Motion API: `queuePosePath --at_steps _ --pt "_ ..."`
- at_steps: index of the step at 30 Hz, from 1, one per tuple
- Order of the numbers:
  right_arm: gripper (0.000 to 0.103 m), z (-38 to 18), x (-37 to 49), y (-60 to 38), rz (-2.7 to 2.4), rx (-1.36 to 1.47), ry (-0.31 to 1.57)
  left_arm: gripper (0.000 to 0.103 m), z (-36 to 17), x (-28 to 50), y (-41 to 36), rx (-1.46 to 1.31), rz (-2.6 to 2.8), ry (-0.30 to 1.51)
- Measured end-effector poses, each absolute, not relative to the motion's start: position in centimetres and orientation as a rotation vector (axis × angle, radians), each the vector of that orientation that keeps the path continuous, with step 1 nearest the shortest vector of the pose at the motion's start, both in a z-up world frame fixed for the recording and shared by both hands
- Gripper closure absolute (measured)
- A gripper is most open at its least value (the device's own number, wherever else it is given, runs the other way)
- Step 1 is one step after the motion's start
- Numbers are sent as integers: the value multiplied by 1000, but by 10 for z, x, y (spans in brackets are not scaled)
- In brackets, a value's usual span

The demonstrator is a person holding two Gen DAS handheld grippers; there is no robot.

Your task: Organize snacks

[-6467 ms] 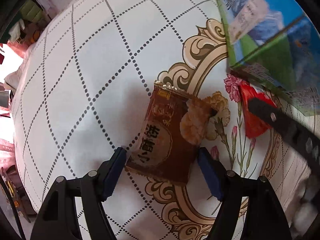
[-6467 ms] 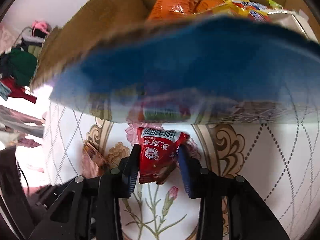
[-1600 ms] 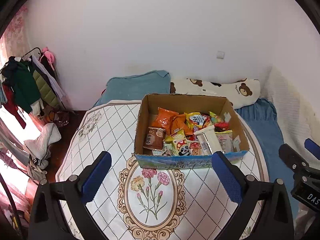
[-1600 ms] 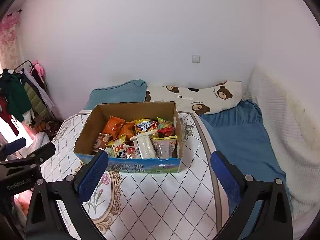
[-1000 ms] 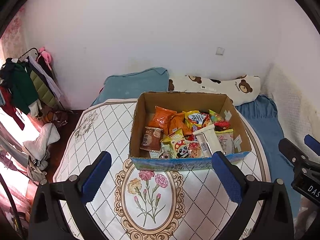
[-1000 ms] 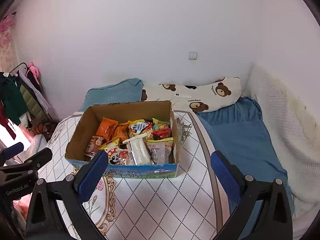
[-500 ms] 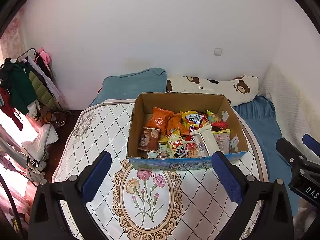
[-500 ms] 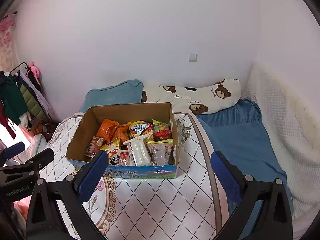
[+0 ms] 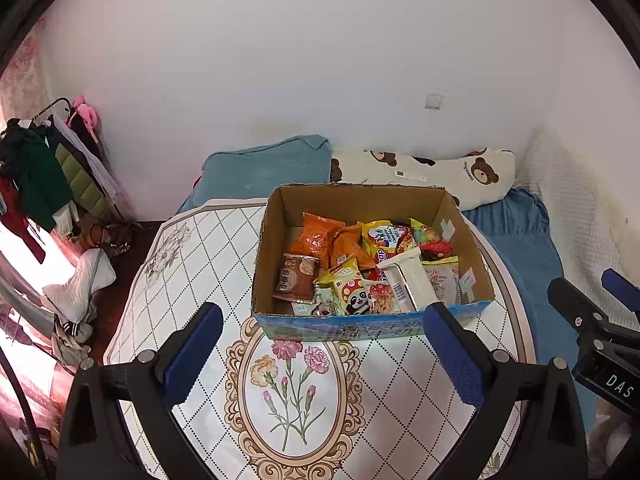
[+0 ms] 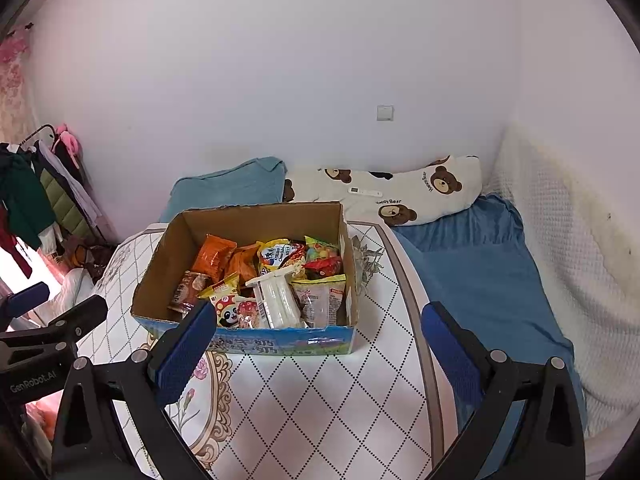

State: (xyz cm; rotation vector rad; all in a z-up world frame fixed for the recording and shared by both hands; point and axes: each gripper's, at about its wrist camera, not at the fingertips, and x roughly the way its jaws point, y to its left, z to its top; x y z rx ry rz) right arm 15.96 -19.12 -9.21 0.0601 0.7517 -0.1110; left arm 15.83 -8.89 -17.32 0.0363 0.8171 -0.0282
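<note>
lower snacks (image 9: 320, 308) hide behind the box's front wall (image 9: 372, 326).

Both wrist cameras are looking down from well above and on the near side of the table (image 9: 192, 264), facing the far wall. The left view is sitting further left, the right view further right; both are sharing the cardboard box (image 9: 362, 200) (image 10: 256, 216) and the bed behind.

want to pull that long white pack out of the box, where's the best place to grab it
Grip the long white pack at its raised far end, the crimped seal, coming from above with either tool. It lies tilted on top of the other snacks in the cardboard box, so that end stands clear, while its near end sits by the front wall.
</note>
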Motion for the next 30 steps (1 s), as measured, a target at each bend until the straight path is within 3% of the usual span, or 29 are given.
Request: queuePosePath --at_steps 30 --pt "0 -99 164 -194 -103 59 779 0 -174 161 -91 52 -54 821"
